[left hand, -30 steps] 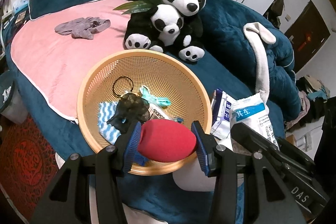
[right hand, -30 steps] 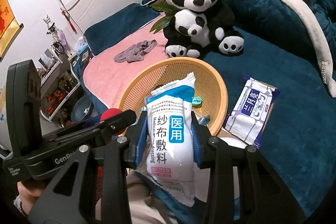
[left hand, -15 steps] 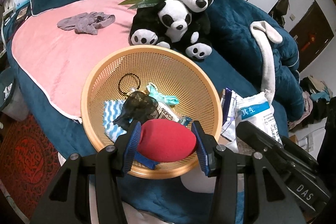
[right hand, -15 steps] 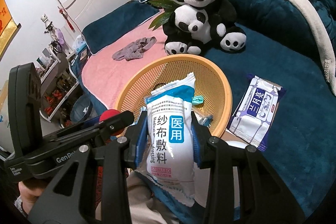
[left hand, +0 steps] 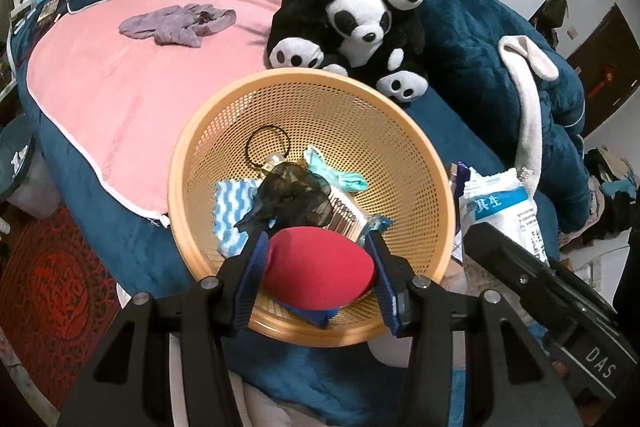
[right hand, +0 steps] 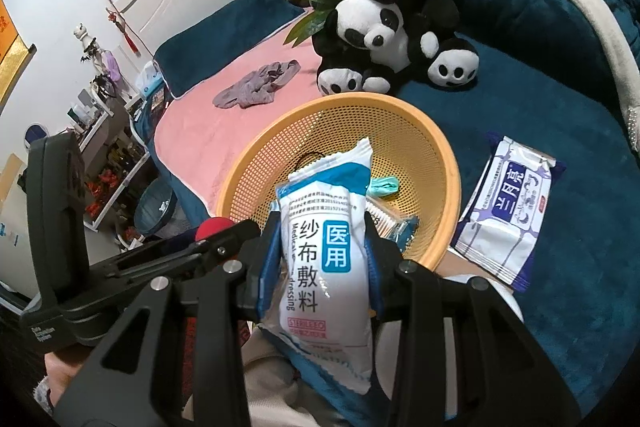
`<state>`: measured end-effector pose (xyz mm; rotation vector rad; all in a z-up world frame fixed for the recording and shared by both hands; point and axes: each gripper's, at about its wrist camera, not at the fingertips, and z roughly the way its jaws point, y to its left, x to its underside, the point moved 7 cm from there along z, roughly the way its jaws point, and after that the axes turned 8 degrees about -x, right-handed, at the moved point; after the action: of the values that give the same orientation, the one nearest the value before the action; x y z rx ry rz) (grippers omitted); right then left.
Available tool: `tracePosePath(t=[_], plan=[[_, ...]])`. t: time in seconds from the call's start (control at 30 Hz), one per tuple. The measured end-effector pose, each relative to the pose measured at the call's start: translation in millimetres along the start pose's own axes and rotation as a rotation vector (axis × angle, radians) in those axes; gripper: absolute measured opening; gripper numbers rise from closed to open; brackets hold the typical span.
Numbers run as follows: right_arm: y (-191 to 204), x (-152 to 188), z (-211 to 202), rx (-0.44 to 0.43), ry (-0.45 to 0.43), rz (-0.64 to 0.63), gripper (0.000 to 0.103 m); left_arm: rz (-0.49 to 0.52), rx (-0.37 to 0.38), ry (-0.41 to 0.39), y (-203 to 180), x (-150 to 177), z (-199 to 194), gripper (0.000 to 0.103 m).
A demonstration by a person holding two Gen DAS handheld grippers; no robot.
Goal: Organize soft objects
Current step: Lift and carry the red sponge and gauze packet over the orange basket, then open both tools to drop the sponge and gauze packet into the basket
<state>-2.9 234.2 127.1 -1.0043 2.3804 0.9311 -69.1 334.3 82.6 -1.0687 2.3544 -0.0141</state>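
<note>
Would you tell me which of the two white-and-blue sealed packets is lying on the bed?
The purple-labelled wipes packet lies flat on the blue blanket, right of the orange basket; the gauze packet is clamped in the right gripper.

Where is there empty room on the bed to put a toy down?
The pink blanket is mostly bare between the grey cloth and the orange basket. The blue cover is bare between the panda toy and the wipes packet. The basket's bottom is crowded.

basket (left hand: 400, 155) far half bare, pandas (left hand: 360, 23) behind rim
</note>
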Motion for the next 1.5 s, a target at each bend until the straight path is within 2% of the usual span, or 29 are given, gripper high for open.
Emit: tracePosePath(t=[0.6, 1.5], plan=[[-9, -6, 27, 0.003, 0.032, 0.07, 0.039, -0.014, -0.008, 0.046, 9, -6, 26, 0.052], [-16, -20, 43, -0.004, 0.01, 0.138, 0.039, 0.003, -0.009, 0.059, 2, -25, 51, 0.052]])
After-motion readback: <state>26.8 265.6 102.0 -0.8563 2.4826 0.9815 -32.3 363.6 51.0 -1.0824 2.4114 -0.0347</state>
